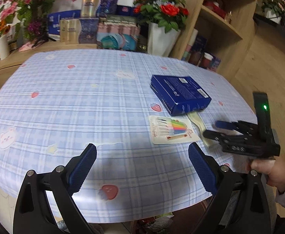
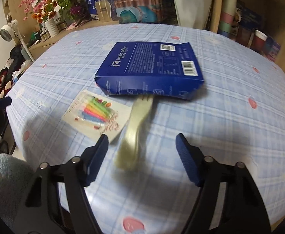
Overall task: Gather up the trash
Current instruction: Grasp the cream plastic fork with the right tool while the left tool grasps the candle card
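A checked table [image 2: 230, 117] is seen. A blue box [image 2: 152, 66] is laid mid-frame, a candle card [image 2: 97, 115] lower left, a pale fork [image 2: 136, 128] between. The right gripper [image 2: 141, 146] and left gripper [image 1: 142, 156] are held open, with nothing gripped.

Open tongs [image 2: 141, 142] above pale fork [image 2: 136, 124].

Left tool [image 1: 142, 164] tilted downward, jaws spread wide, empty. Right tool [image 2: 142, 154] angled down, jaws apart, gripped by a hand [image 1: 273, 172].
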Tool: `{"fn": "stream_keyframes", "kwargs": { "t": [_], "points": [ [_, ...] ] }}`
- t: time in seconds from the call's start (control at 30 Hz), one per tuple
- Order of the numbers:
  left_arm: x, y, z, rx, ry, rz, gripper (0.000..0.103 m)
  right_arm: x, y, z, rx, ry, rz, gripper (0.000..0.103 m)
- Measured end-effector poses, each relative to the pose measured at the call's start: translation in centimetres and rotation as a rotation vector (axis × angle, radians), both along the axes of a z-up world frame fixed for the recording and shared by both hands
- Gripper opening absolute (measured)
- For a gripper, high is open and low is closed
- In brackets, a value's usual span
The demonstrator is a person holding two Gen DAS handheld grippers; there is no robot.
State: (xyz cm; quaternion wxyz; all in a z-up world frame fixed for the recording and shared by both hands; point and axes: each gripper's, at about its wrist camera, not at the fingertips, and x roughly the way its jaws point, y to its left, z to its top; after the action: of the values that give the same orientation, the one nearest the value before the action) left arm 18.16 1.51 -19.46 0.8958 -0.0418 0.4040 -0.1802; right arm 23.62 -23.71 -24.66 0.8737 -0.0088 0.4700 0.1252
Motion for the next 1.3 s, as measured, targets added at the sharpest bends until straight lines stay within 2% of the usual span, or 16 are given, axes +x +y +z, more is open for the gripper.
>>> {"fn": "stream_keyframes", "kwargs": {
  "t": [0.17, 0.2, 0.27, 0.33, 0.43, 0.6, 0.7, 0.8, 0.9, 1.03, 1.13, 1.2, 1.3],
  "points": [
    [1.5, -2.4, -1.0, 0.001, 0.029, -0.049, 0.093, 1.6, 0.0, -0.7, 0.021, 0.031, -0.029, 0.056],
    [1.9, -3.0, -1.2, 0.009, 0.033, -0.062, 0.093, 1.7, 0.1, -0.9, 0.016, 0.04, -0.025, 0.048],
    [2.4, -3.9, -1.7, 0.014, 0.047, -0.082, 0.093, 1.6, 0.1, -1.0, -0.003, 0.033, -0.004, 0.038],
    [3.0, -4.8, -2.2, 0.004, 0.071, -0.104, 0.093, 1.2, -0.2, -0.9, 0.0, 0.032, 0.008, 0.018],
    [4.2, -6.1, -2.9, 0.024, 0.08, -0.149, 0.093, 0.4, -1.5, -1.0, 0.034, 0.032, -0.007, 0.018],
    [6.9, -7.9, -4.1, 0.102, 0.113, -0.261, 0.079, -1.4, -4.4, -1.2, 0.086, 0.021, -0.073, 0.017],
    [7.9, -8.8, -4.1, 0.115, 0.096, -0.324, 0.079, -2.1, -5.5, -1.3, 0.1, 0.022, -0.093, 0.017],
    [8.6, -10.3, -4.5, 0.199, 0.078, -0.399, 0.076, -2.8, -6.2, -1.4, 0.116, 0.021, -0.103, 0.017],
    [9.7, -11.1, -5.0, 0.224, 0.095, -0.46, 0.072, -3.1, -6.4, -1.4, 0.125, 0.021, -0.107, 0.017],
    [10.5, -11.5, -5.5, 0.269, 0.103, -0.514, 0.07, -3.1, -6.5, -1.4, 0.131, 0.024, -0.106, 0.017],
    [10.7, -11.8, -5.6, 0.272, 0.119, -0.533, 0.07, -3.1, -6.6, -1.5, 0.136, 0.024, -0.106, 0.017],
    [10.2, -12.0, -5.8, 0.27, 0.137, -0.547, 0.07, -3.2, -6.7, -1.5, 0.14, 0.023, -0.109, 0.017],
    [8.9, -12.4, -6.0, 0.31, 0.125, -0.567, 0.07, -3.2, -6.8, -1.5, 0.149, 0.021, -0.113, 0.017]
  ]
}}
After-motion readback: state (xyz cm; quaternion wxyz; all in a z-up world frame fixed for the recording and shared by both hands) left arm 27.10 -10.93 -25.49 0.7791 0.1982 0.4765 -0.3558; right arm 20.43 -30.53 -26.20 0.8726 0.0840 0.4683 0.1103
